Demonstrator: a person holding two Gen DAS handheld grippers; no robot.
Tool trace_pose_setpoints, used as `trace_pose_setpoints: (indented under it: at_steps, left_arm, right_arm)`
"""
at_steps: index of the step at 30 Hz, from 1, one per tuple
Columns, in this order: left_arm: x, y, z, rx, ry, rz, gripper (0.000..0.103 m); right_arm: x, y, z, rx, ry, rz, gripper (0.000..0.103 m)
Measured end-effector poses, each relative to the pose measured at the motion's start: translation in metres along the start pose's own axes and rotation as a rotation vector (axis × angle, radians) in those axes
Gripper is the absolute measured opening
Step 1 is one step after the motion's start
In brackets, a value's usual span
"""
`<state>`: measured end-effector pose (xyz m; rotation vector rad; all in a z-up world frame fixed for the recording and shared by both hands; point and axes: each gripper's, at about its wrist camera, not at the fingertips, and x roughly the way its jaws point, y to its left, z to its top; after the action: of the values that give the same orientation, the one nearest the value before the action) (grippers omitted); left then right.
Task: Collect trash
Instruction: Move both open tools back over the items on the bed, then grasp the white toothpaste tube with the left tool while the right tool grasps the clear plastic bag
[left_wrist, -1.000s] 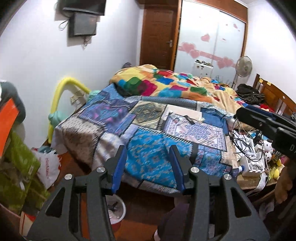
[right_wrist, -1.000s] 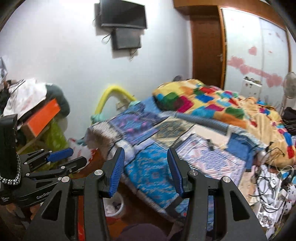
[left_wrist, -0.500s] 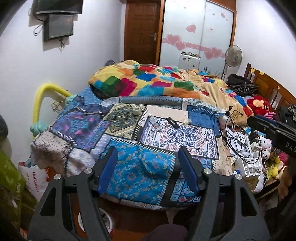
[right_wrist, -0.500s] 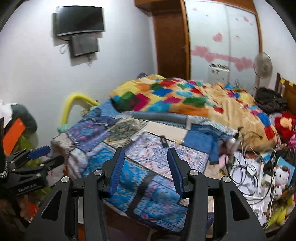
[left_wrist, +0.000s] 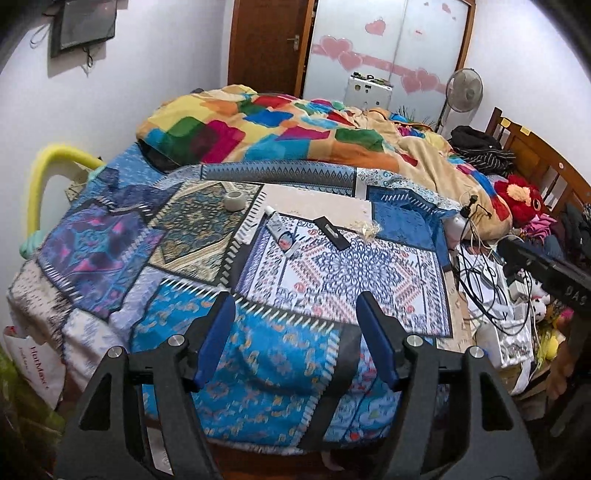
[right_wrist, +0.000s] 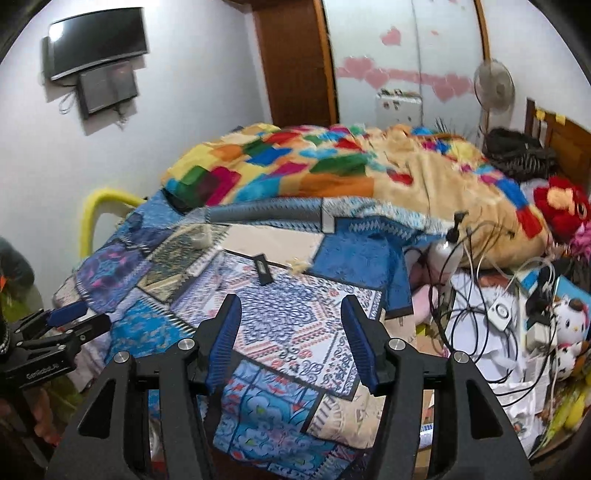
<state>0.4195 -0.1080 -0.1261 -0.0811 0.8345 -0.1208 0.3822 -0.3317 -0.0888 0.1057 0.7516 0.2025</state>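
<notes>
Left gripper (left_wrist: 295, 332): jaws spread wide, nothing between them, held above the bed's near edge. Right gripper (right_wrist: 290, 338): likewise spread, holding nothing, touching nothing. Trash on the patchwork bedspread (left_wrist: 332, 273), mid-bed: tape roll (left_wrist: 234, 199) toward the left edge, flattened tube (left_wrist: 281, 235), black strip (left_wrist: 331, 231), crumpled clear wrapper (left_wrist: 366, 228) just beside the strip.

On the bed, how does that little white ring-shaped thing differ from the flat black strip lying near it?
The white ring is round, hollow and stands up off the patchwork cover; the black strip is long, flat and lies at a slant. The ring is pale all over, the strip dark with a lighter panel. The ring sits farther left. Both lie loose, untouched by either gripper.
</notes>
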Motion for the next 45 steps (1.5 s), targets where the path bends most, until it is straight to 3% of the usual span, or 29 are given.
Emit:
trace_pose_setpoints:
  at_steps: [6, 11, 17, 22, 24, 29, 33, 35, 36, 45]
  left_arm:
    - [0.063, 0.000, 0.022, -0.007, 0.030, 0.009, 0.067]
    - [0.115, -0.003, 0.031, 0.001, 0.063, 0.016, 0.067]
    - [0.167, -0.003, 0.040, 0.017, 0.096, 0.026, 0.067]
    - [0.203, -0.001, 0.048, 0.021, 0.102, 0.106, 0.066]
    - [0.212, 0.001, 0.050, 0.013, 0.099, 0.113, 0.061]
    - [0.233, 0.004, 0.053, 0.003, 0.117, 0.137, 0.036]
    - [0.232, 0.002, 0.050, 0.016, 0.088, 0.130, 0.026]
    - [0.230, 0.005, 0.048, 0.012, 0.090, 0.113, 0.007]
    - [0.227, 0.007, 0.047, 0.004, 0.099, 0.092, 0.003]
    - [0.183, 0.011, 0.042, -0.029, 0.113, 0.001, 0.003]
  right_arm:
    - [0.055, -0.020, 0.008, 0.060, 0.076, 0.001, 0.052]
    - [0.114, -0.038, 0.014, 0.125, 0.197, 0.077, 0.055]
    - [0.167, -0.040, 0.018, 0.118, 0.212, 0.063, 0.055]
    - [0.201, -0.038, 0.026, 0.133, 0.209, 0.101, 0.055]
    - [0.215, -0.034, 0.027, 0.127, 0.224, 0.105, 0.055]
    - [0.228, -0.022, 0.024, 0.089, 0.221, 0.092, 0.049]
    - [0.231, -0.010, 0.022, 0.037, 0.219, 0.099, 0.025]
    - [0.229, -0.008, 0.022, 0.027, 0.209, 0.096, 0.022]
    - [0.227, -0.007, 0.022, 0.021, 0.206, 0.095, 0.019]
    - [0.194, 0.004, 0.030, -0.004, 0.165, 0.084, 0.015]
